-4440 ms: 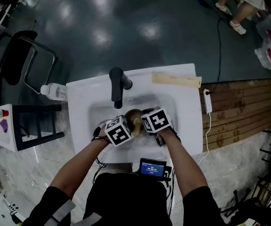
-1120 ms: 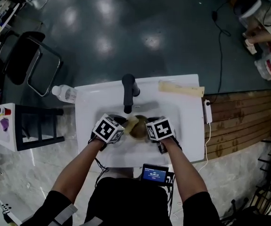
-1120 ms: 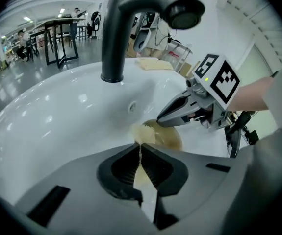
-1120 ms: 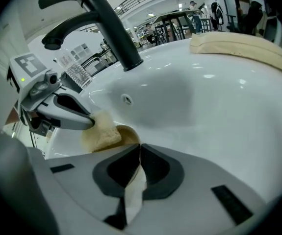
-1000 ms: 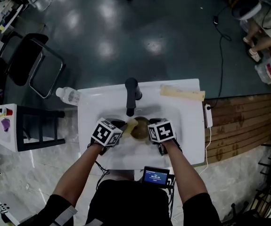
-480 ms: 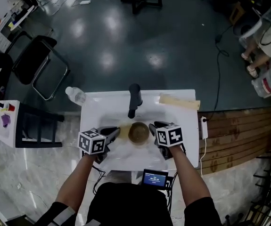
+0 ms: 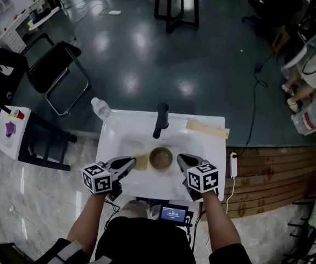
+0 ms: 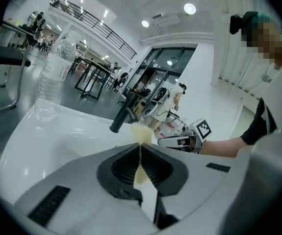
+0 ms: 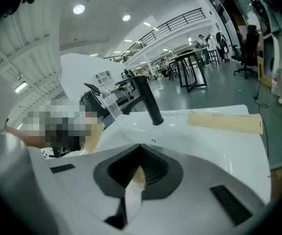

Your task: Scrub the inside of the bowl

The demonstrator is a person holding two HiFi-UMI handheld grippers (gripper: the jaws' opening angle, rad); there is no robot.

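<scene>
A brown bowl (image 7: 161, 158) sits upright in the white sink (image 7: 119, 142), below the black faucet (image 7: 160, 120). My left gripper (image 7: 131, 163) is just left of the bowl, shut on a pale yellow sponge (image 7: 141, 161). In the left gripper view the sponge (image 8: 141, 133) sticks out past the closed jaws of the left gripper (image 8: 140, 146). My right gripper (image 7: 179, 158) is at the bowl's right rim. Its jaws are closed on a thin tan sliver in the right gripper view (image 9: 140, 148). The rest of the bowl is hidden there.
A clear plastic bottle (image 7: 100, 109) stands at the sink's back left corner. A pale wooden board (image 7: 207, 130) lies along its back right edge. A small screen device (image 7: 173, 213) sits at the front edge. A black chair (image 7: 53, 65) stands on the floor to the left.
My left gripper has drawn back with the sponge, out of the bowl to its left side. The right hand has also shifted back a little. The head camera now sees more floor.
</scene>
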